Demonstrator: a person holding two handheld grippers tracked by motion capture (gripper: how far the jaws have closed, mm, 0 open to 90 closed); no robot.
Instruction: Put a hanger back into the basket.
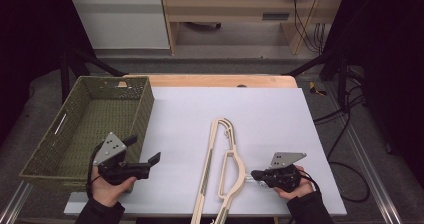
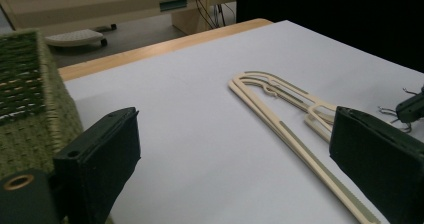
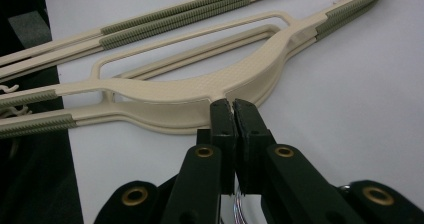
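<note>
Where ribbed grips line them, cream plastic hangers (image 3: 200, 89) curve smoothly.

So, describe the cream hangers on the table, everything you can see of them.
The hangers look like cream plastic, at least two stacked flat on the white table, with olive ribbed grip strips along the arms and an open loop in the middle. In the high view the stack runs from the table's middle down to its near edge. The metal hook points at the person's right hand. The right gripper has its jaws shut at the hangers' neck, apparently pinching the hook.
</note>
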